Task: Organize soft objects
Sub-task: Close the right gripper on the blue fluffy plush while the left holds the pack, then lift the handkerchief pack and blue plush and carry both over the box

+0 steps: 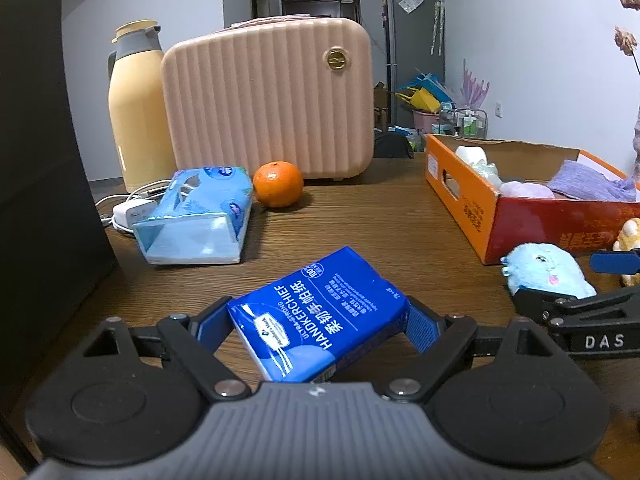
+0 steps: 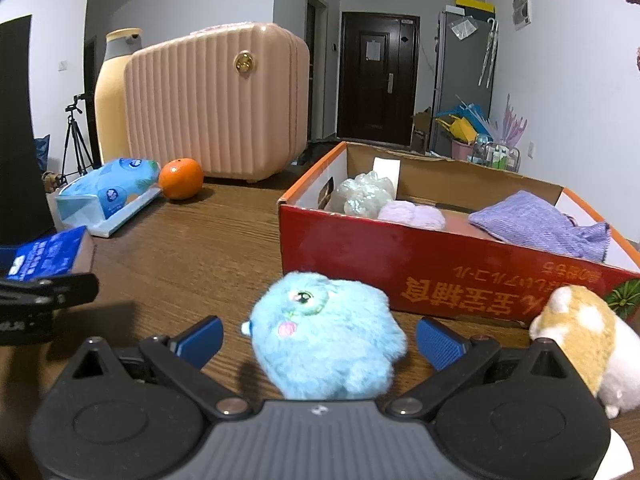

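Observation:
My left gripper (image 1: 316, 326) is shut on a dark blue handkerchief tissue pack (image 1: 320, 314), its blue pads pressed on both sides. My right gripper (image 2: 320, 340) is open around a light blue plush toy (image 2: 328, 336) on the wooden table; a gap shows between each pad and the plush. The plush also shows in the left wrist view (image 1: 548, 270), and the tissue pack in the right wrist view (image 2: 48, 258). A red and orange cardboard box (image 2: 400, 276) stands just behind the plush and holds a purple cloth (image 2: 540, 224), a lilac yarn ball (image 2: 412, 214) and a shiny crumpled bundle (image 2: 364, 194).
An orange and white plush (image 2: 580, 336) lies right of my right gripper. A light blue tissue pack (image 1: 200, 216), an orange (image 1: 278, 184), a pink ribbed case (image 1: 268, 96), a yellow thermos (image 1: 136, 108) and a white charger (image 1: 132, 210) stand at the back left. A black panel (image 1: 40, 160) rises at the far left.

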`<state>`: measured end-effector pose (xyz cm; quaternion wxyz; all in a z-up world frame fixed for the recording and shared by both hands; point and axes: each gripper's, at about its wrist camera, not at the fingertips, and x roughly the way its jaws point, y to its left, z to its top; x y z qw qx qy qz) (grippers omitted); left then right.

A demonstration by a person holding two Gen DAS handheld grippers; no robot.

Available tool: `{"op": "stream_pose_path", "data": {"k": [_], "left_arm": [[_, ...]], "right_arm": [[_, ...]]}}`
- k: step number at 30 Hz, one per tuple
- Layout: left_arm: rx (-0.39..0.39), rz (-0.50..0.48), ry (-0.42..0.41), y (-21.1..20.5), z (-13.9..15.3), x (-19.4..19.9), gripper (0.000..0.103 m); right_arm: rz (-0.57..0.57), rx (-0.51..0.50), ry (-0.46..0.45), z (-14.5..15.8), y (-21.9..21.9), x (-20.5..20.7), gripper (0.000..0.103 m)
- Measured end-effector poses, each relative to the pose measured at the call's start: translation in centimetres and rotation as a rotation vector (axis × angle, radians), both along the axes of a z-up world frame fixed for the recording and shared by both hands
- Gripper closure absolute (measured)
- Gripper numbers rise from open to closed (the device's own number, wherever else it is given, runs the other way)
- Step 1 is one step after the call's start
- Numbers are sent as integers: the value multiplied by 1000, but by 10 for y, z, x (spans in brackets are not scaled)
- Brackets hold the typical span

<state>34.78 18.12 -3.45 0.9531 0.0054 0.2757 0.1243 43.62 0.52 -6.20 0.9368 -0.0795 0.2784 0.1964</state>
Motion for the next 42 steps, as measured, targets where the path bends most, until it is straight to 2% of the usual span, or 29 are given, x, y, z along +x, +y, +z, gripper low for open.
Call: {"op": "stream_pose_path", "data": {"k": [9,18,25,30,42], "left_arm": [[-8,22,2,20,0,0,15],[-16,34,11,31,-2,1,15],[-15,38,9,32,-2,1,15],[-10,45,2,31,-2,1,15],[39,96,-35,28,0,-4,15]], "right_arm": [[-19,2,64,-7,13,24,1],[-9,-1,97,-11,17,31,23],[0,32,70,-7,12,25,33],[14,29,35,-4,11,18,37],[11,35,-62,6,1,-8,38]]}}
